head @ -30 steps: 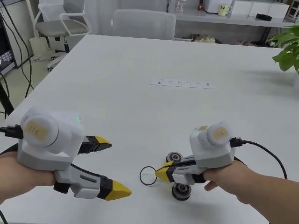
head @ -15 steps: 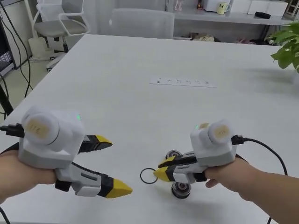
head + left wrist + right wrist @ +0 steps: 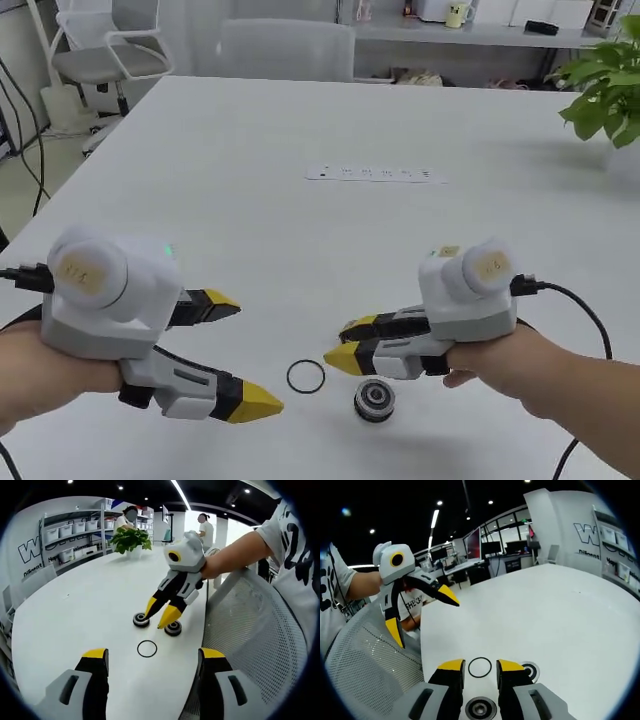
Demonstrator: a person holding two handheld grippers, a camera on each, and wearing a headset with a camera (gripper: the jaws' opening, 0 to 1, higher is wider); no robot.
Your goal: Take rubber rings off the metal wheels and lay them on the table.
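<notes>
The right gripper (image 3: 342, 345) is held low over the table (image 3: 300, 220), its yellow-tipped jaws set close together with a narrow gap and nothing between them. In the right gripper view the ring (image 3: 306, 376) shows just beyond the two tips, lying flat on the table and clear of them. One wheel (image 3: 374, 399) sits just below the jaws, near the ring but apart from it. The other wheel (image 3: 141, 620) shows in the left gripper view on the far side of the right gripper's tips, so the tips hang between the two wheels. Both wheels stand flat on the table with a dark outer rim; whether that rim is a rubber ring cannot be told.

The left gripper (image 3: 243, 352) is held to the left of the ring with its jaws spread wide and empty, pointed toward the ring and the wheels. Each gripper is held in one of the person's hands, and a cable trails from each.

Farther up the table lies a white power strip (image 3: 375, 173), and a plant (image 3: 600, 95) stands at the far right edge.
</notes>
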